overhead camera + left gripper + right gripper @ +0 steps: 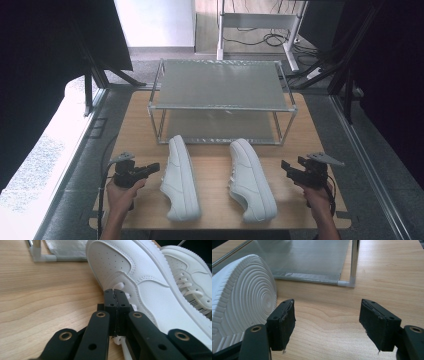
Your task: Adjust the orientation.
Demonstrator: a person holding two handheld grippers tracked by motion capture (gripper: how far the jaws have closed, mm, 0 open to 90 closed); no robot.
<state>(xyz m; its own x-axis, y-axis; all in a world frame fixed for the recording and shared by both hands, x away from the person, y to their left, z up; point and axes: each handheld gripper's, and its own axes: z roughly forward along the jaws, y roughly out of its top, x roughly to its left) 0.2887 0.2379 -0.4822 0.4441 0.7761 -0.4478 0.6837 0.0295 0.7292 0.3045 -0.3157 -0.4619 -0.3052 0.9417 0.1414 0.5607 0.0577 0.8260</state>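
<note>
Two white shoes lie side by side on the worktop (150,130), toes toward a two-tier metal rack (222,100) at the far end. The left shoe (180,180) lies on its side, sole turned to my left, just in front of the rack's lower shelf. The right shoe (252,180) lies beside it, apart from it, tipped the same way.

My left gripper (152,168) is at the left shoe. In the left gripper view its fingers (110,300) are pressed together at the shoe's (140,277) lacing. A white lace end (119,286) shows just above the tips and a white strand below them. I judge the lace to be pinched, though the contact itself is hidden.

My right gripper (286,166) hovers near the right shoe, not touching it. In the right gripper view its fingers (283,322) are spread wide, with that shoe's ribbed sole (244,302) just beside one of them and bare worktop between.

Step in hand, by my judgement: taking hold of the left shoe to shelve it. The next move calls for a firmer hold than a lace gives. The right gripper must close on the other shoe.
</note>
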